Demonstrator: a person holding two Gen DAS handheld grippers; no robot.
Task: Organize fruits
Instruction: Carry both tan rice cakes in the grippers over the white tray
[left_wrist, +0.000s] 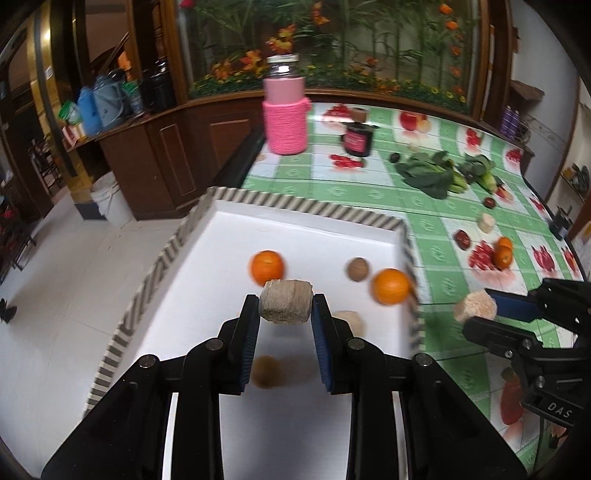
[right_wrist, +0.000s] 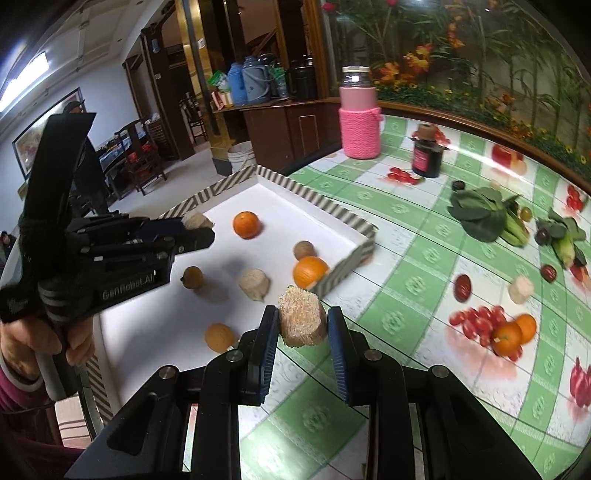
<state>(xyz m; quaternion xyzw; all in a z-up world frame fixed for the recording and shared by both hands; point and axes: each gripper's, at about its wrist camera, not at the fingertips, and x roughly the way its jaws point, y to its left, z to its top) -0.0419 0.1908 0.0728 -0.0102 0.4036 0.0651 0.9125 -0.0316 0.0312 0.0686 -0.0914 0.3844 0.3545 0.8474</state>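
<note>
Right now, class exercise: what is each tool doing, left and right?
Left tool: closed on a beige fibrous chunk, above the white tray.
Right tool: closed on a similar chunk.

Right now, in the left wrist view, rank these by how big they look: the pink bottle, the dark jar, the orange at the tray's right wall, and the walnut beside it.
1. pink bottle, largest, though far back.
2. orange
3. dark jar, close to the orange; it is farther away, so unsure.
4. walnut, smallest.
</note>
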